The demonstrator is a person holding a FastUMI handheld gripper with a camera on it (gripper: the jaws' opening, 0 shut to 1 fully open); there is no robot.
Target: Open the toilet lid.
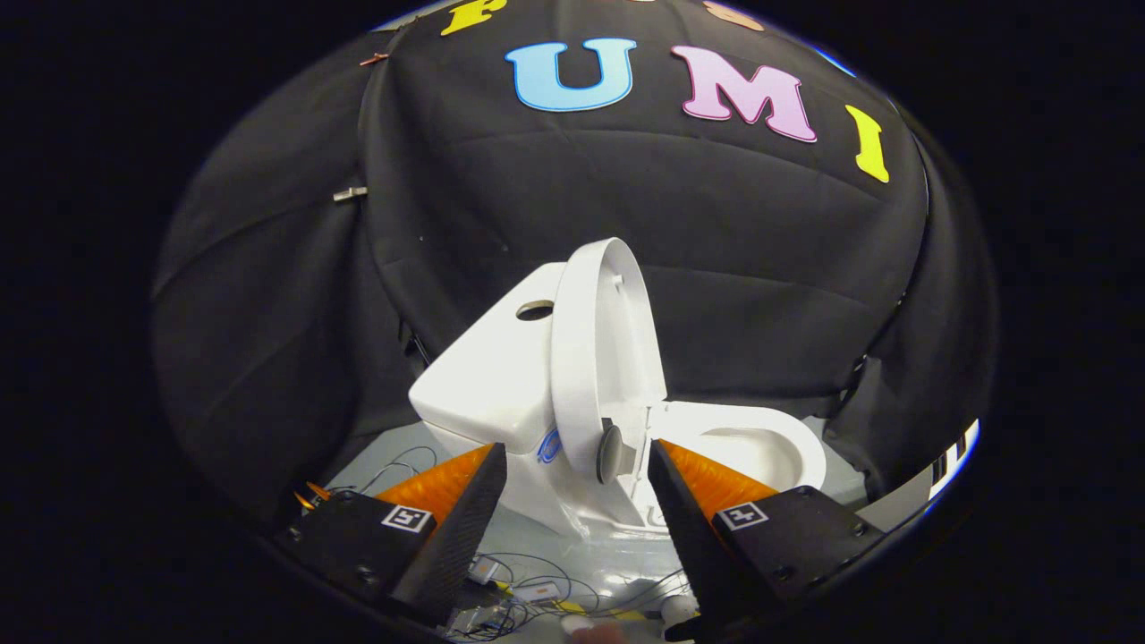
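Gripper view: the toilet lid [590, 358] stood raised, so I judged the task all but done.

Gripper view again, taking the toilet [501, 394] as landmark: the lid stood nearly upright at its hinge, leaning back toward the tank [487, 371], with the bowl [760, 447] open to one side of it. My gripper [577, 465] was spread wide and held nothing; the lid's lower edge showed in the gap between the fingers, just beyond their tips and apart from them. Loose cables [537, 590] lay on the floor below the toilet's base. What remained, as I judged it, was only backing away.
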